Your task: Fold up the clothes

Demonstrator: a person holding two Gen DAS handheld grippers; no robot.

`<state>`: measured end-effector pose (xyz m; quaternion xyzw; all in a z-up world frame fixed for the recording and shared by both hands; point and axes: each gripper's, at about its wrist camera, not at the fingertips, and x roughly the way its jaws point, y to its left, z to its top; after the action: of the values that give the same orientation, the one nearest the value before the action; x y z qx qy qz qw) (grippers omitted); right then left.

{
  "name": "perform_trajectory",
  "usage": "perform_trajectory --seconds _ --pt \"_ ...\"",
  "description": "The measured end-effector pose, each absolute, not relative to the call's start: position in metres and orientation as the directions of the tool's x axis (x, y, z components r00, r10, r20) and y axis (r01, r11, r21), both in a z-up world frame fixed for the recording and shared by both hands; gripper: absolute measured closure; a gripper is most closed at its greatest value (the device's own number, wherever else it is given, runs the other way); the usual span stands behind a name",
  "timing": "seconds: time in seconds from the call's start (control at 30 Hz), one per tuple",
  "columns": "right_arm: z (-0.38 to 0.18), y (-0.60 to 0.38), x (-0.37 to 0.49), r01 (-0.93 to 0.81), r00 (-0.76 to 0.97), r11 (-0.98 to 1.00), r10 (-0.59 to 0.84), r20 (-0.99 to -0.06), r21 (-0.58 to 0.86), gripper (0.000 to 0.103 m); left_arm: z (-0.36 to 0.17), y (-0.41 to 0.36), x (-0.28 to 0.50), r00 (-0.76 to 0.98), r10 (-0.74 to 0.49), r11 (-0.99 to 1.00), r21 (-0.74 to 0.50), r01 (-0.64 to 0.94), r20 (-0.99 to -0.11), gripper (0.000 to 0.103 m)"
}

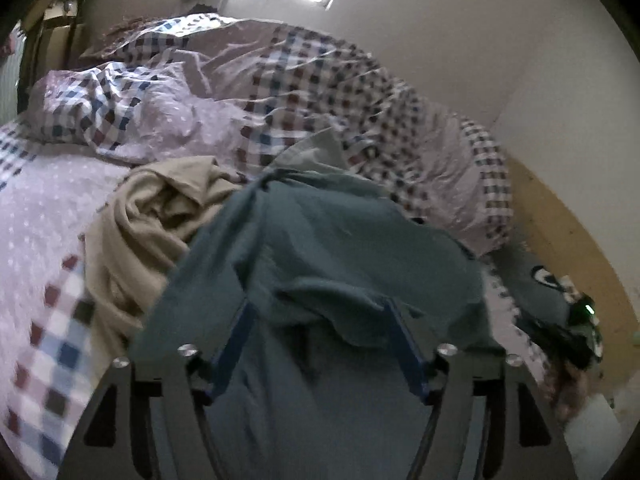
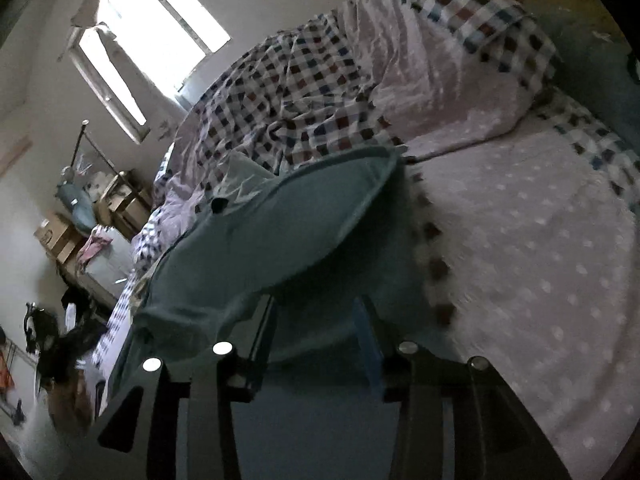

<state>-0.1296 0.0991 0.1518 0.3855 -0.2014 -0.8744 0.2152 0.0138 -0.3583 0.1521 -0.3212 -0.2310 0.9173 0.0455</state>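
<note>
Garment (image 1: 320,240): teal-grey cloth, matte, soft creases; lies heaped on the bed in front of both grippers, draped over the finger ends
Garment shape: bunched, not flat; hemmed edge curls in an arc in the right wrist view (image 2: 280,216), a small dark hole or mark near its upper left part
Garment lining: paler green patch shows at the far end, toward the quilt
Left gripper (image 1: 320,320): spread wide, blue fingers (image 1: 404,344) angled apart, a fold of cloth hanging loose over the gap; no pinch seen
Right gripper (image 2: 316,320): part open, fingers (image 2: 366,344) apart with cloth lying over and between; pads not seen pressing on it
Beige cloth (image 1: 148,224): crumpled heap just left of the garment, touching it
Bed (image 2: 540,280): pale lilac sheet with white dots, checked border in red, blue and dark squares
Quilt (image 1: 304,80): same lilac and check, rumpled, beyond the garment along the wall
Window (image 2: 160,40): bright, behind the bed
Sharpness: both views blurred, fine weave not readable
</note>
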Motion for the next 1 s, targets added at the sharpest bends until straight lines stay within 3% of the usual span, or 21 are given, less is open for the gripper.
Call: perform_trajectory --seconds 0.17,0.33,0.53,0.6,1.0 --pt "0.14 0.088 -0.182 0.099 -0.576 -0.849 -0.474 -0.666 0.519 0.059 0.138 -0.328 0.046 -0.805 0.348 -0.787 -0.616 0.027 -0.48 0.026" --pt "0.129 0.094 -0.22 0.001 -0.556 -0.885 -0.388 -0.735 0.466 0.061 0.12 -0.304 0.043 -0.788 0.413 -0.756 -0.655 -0.016 -0.457 0.025" --pt "0.12 0.083 -0.238 -0.02 -0.505 -0.89 -0.385 -0.773 0.456 0.079 0.099 -0.304 0.029 -0.764 0.471 -0.696 -0.718 -0.014 -0.442 0.025" --pt "0.123 0.078 -0.24 -0.014 -0.514 -0.894 -0.377 -0.771 0.447 0.101 0.096 -0.308 0.028 -0.768 0.468 -0.688 -0.725 -0.006 -0.438 0.025" --pt "0.19 0.091 -0.26 -0.146 -0.682 -0.927 -0.16 -0.713 0.347 0.103 0.093 -0.314 0.025 -0.768 0.481 -0.664 -0.748 -0.004 -0.423 0.025"
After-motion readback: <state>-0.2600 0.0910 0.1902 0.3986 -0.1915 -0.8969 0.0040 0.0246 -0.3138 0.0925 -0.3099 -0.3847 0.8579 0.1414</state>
